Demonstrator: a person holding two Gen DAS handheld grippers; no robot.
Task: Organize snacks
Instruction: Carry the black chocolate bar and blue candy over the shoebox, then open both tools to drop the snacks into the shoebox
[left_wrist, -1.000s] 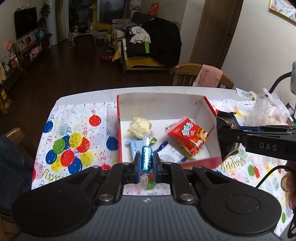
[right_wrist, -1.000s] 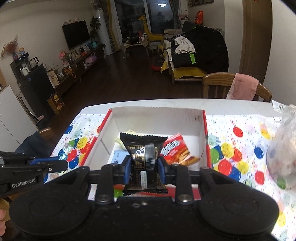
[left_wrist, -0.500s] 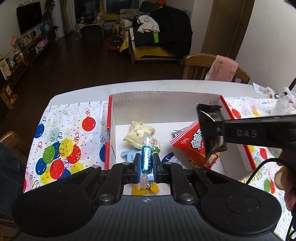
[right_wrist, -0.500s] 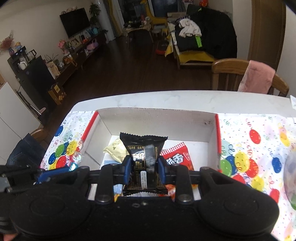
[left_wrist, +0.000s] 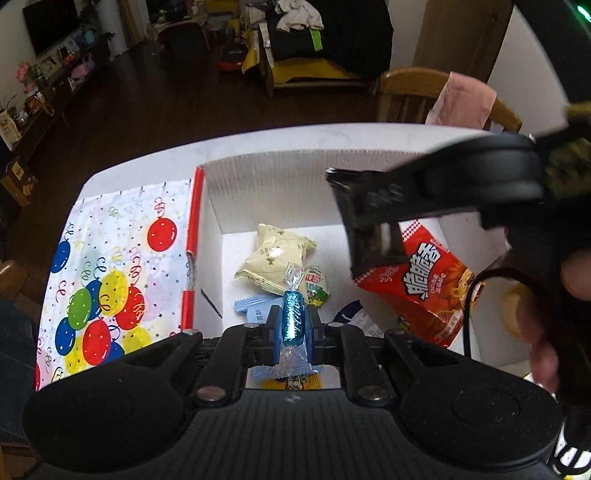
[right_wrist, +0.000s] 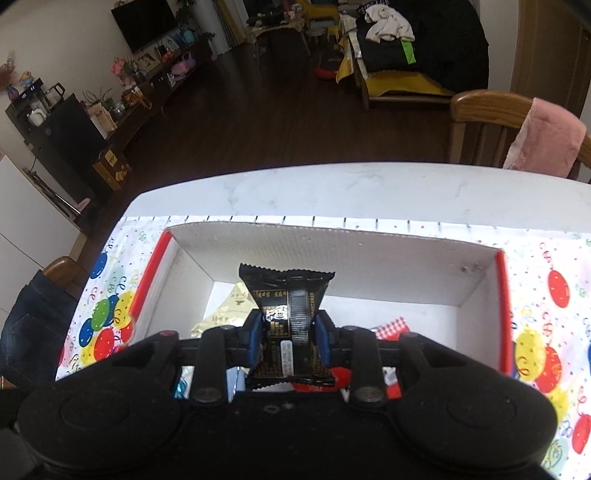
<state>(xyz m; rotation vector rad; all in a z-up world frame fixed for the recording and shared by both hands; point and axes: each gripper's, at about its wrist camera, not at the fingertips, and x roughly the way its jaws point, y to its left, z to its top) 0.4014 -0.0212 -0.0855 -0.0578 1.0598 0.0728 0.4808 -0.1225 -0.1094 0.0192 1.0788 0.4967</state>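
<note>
Left gripper (left_wrist: 293, 325): pinching blue candy (left_wrist: 293, 319) above white box (left_wrist: 266, 184), poised for drop. Right gripper (right_wrist: 289, 334): clamped on black packet (right_wrist: 286, 317) over same box, likely same purpose.

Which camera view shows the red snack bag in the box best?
The left wrist view: the red snack bag lies nearly whole, its print visible, beside the right claw. The right wrist view shows only a red-checked corner.
</note>
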